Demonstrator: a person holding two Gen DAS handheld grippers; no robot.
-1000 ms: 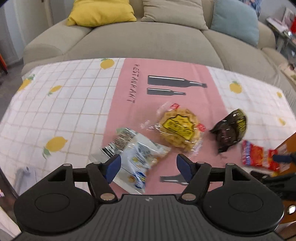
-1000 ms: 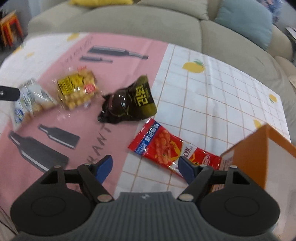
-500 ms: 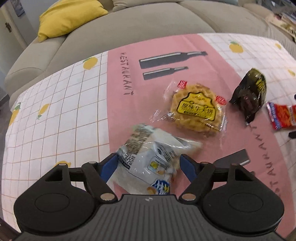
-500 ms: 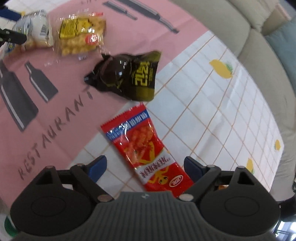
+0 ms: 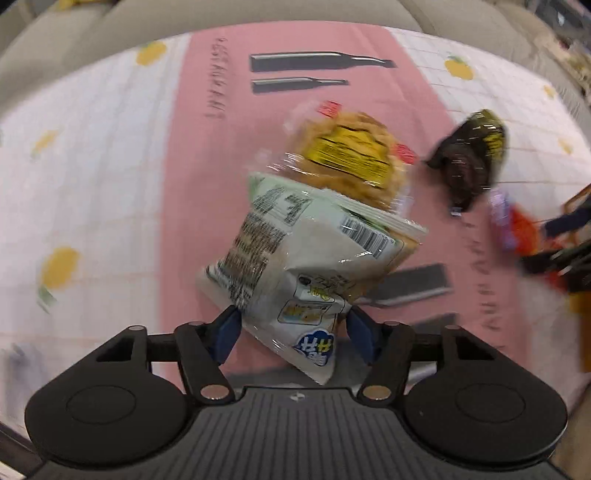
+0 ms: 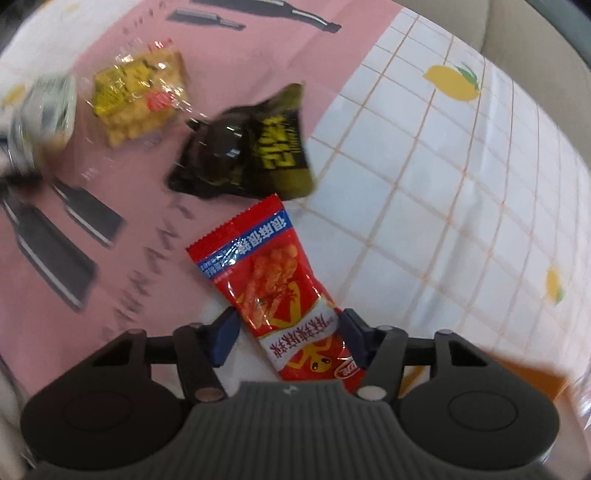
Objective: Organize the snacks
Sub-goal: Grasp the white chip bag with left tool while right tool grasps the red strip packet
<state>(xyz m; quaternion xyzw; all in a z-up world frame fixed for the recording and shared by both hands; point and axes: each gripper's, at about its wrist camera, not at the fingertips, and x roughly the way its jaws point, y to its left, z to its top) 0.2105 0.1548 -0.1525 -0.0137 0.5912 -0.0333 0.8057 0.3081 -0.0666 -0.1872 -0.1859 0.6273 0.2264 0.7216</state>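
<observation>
Snack packets pinched in both grippers over pink-and-white tablecloth [image 5: 110, 206].
White-green packet [image 5: 306, 258] sits between left gripper [image 5: 293, 330] blue fingertips, jaws closed on its lower end, packet tilted and standing up off the cloth. Red packet [image 6: 273, 288] lies between right gripper [image 6: 288, 332] fingertips, jaws closed on its near end, far end pointing away. Yellow-label cracker pack [image 5: 351, 158] lies just beyond the white-green packet on the pink strip, partly hidden behind it. Dark packet [image 6: 247, 147] with yellow print lies just beyond the red packet's far end, at the pink/white boundary; cracker pack left of it. Orange box [image 6: 532, 373] edge shows near right, blurred. Beige sofa [image 5: 258, 14] beyond far edge.
</observation>
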